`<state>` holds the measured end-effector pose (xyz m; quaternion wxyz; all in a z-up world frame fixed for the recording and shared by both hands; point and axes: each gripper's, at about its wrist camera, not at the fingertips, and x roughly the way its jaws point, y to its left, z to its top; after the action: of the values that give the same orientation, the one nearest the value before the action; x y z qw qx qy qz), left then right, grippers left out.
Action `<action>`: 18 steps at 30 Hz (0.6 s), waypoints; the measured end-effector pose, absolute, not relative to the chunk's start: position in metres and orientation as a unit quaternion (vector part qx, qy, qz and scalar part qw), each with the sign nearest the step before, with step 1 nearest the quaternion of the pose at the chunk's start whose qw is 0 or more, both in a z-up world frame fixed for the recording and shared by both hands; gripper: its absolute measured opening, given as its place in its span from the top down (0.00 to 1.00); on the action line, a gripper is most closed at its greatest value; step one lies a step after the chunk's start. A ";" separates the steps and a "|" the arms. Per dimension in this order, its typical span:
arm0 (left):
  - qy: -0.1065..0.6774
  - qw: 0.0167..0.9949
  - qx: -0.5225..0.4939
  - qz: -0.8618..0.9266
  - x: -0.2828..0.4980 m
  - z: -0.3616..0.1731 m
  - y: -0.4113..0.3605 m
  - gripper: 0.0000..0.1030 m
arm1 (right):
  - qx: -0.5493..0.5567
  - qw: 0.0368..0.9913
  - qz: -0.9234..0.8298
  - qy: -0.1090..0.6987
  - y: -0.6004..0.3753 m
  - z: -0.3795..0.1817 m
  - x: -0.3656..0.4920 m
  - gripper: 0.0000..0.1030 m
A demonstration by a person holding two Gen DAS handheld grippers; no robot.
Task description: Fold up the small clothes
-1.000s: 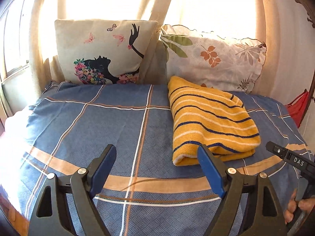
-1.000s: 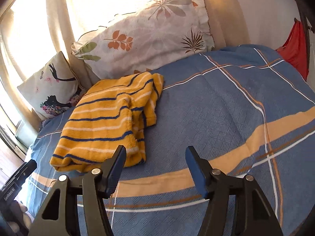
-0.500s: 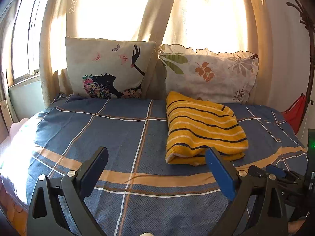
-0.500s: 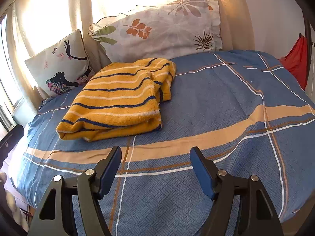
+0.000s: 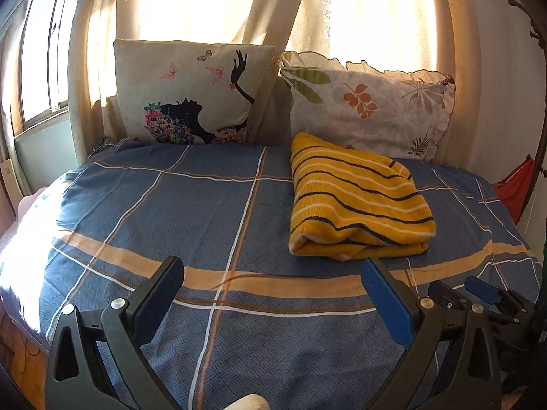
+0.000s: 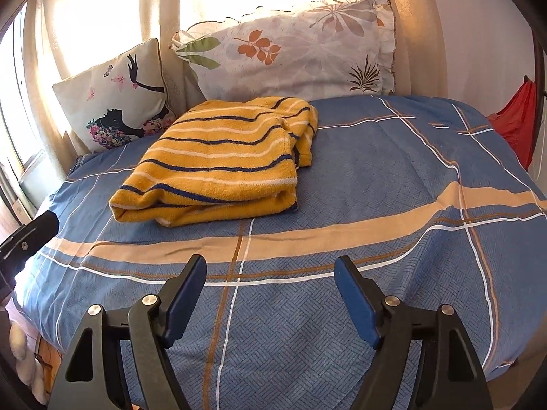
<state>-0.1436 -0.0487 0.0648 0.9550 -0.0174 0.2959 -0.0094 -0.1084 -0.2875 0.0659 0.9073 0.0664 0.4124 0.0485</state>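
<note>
A yellow garment with dark blue and white stripes (image 5: 355, 201) lies folded on the blue checked bedspread (image 5: 205, 205), right of the middle and near the pillows. It also shows in the right wrist view (image 6: 222, 164), left of centre. My left gripper (image 5: 273, 294) is open and empty, held back over the bed's near edge. My right gripper (image 6: 270, 290) is open and empty, also back from the garment. The right gripper's tip (image 5: 478, 290) shows at the lower right of the left wrist view.
Two pillows lean against the curtain at the head of the bed: one with a woman's silhouette (image 5: 191, 92) and one with leaves (image 5: 369, 102). A red cloth (image 6: 512, 119) hangs at the right wall. A window (image 5: 41, 61) is on the left.
Both grippers have pulled back and up from the garment toward the bed's near edge. The folded garment has stayed in place.
</note>
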 end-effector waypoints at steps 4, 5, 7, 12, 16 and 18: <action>0.315 0.949 -0.014 -0.013 -0.139 0.054 -0.050 0.00 | 0.067 0.901 0.045 0.425 -0.289 0.059 -0.104 0.21; 0.319 0.948 -0.015 -0.015 -0.138 0.051 -0.050 0.00 | 0.068 0.900 0.043 0.428 -0.289 0.056 -0.103 0.21; 0.326 0.945 -0.017 -0.016 -0.135 0.047 -0.049 0.00 | 0.070 0.898 0.038 0.433 -0.290 0.053 -0.101 0.21; 0.347 0.937 -0.028 -0.017 -0.126 0.035 -0.045 0.00 | 0.064 0.898 0.027 0.434 -0.292 0.048 -0.099 0.21; 0.366 0.930 -0.036 -0.017 -0.118 0.024 -0.043 0.00 | 0.049 0.901 0.023 0.430 -0.289 0.046 -0.097 0.20; 0.374 0.927 -0.038 -0.016 -0.114 0.019 -0.043 0.00 | 0.042 0.903 0.021 0.427 -0.288 0.045 -0.095 0.19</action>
<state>-0.1144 -0.0432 0.0186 0.9267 -0.0378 0.3736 -0.0162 -0.0949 -0.2883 0.0450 0.9032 0.0423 0.4265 0.0211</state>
